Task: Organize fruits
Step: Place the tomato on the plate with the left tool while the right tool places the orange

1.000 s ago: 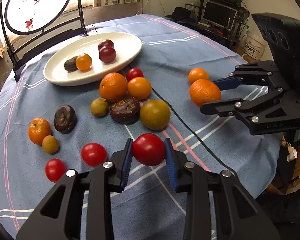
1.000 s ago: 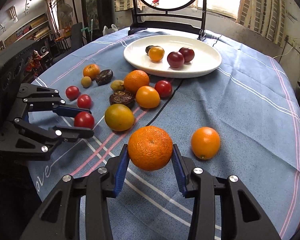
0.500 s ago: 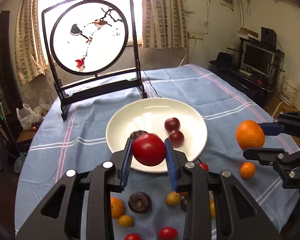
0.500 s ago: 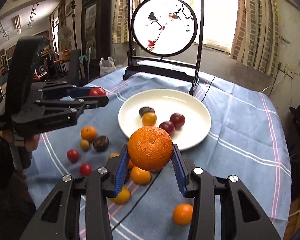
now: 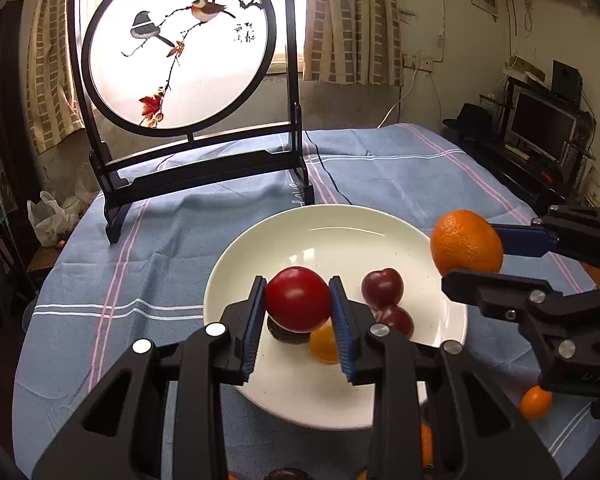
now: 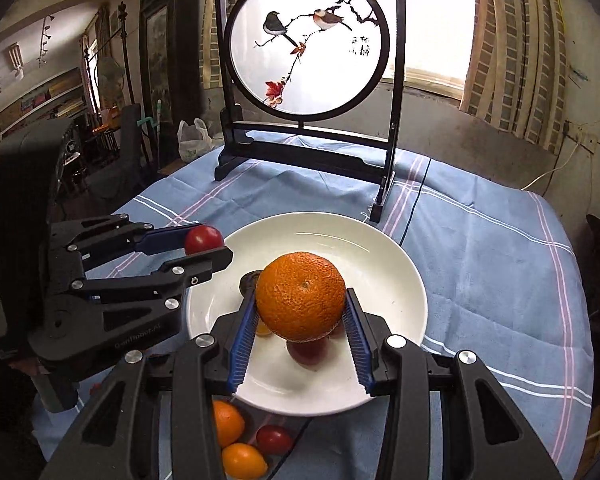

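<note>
Above the white plate (image 5: 380,232), the left gripper (image 5: 298,312) is closed on a red tomato (image 5: 298,298) and the right gripper (image 6: 300,320) pinches an orange (image 6: 300,296); what look like two plums (image 5: 382,288) lie in the plate.

The left gripper (image 5: 298,300) points forward and downward, its blue-padded jaws closed on a red tomato (image 5: 297,298) that sits between the pads near the fingertips. The right gripper (image 6: 301,306) is tilted down at a like angle, its jaws set somewhat wider and pressed against both sides of an orange (image 6: 300,295). The two grippers are held side by side and a little apart, each showing at the edge of the other's wrist view with its black linkage arms reaching inward, fruit held clear at the tips.
</note>
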`<state>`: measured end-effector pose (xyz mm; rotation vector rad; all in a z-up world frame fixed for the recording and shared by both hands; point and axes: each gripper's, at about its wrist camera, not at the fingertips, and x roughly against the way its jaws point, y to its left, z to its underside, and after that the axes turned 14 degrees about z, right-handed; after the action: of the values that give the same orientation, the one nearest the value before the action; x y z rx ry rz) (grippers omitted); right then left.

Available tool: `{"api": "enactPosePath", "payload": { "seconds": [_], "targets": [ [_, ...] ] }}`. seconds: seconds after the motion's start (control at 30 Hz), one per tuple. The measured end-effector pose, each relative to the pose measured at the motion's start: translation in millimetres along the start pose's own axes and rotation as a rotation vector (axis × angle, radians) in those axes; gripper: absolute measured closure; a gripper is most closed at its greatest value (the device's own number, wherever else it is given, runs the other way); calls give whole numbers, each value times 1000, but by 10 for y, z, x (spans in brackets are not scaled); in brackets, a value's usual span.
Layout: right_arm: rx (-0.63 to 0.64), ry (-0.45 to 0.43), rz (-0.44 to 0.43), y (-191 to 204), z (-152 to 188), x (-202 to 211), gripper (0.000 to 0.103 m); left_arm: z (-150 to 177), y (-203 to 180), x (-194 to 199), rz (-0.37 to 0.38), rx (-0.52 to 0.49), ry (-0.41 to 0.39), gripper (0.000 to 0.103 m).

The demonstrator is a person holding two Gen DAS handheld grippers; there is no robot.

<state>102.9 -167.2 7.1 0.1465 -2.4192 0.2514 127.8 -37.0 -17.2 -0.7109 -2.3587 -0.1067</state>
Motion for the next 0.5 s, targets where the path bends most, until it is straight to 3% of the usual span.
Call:
{"api": "enactPosePath", "payload": {
  "seconds": [0.5],
  "targets": [
    [5,76,8,49,-144,-519,60,47,202,-321,-24,25,48,72]
  ]
}}
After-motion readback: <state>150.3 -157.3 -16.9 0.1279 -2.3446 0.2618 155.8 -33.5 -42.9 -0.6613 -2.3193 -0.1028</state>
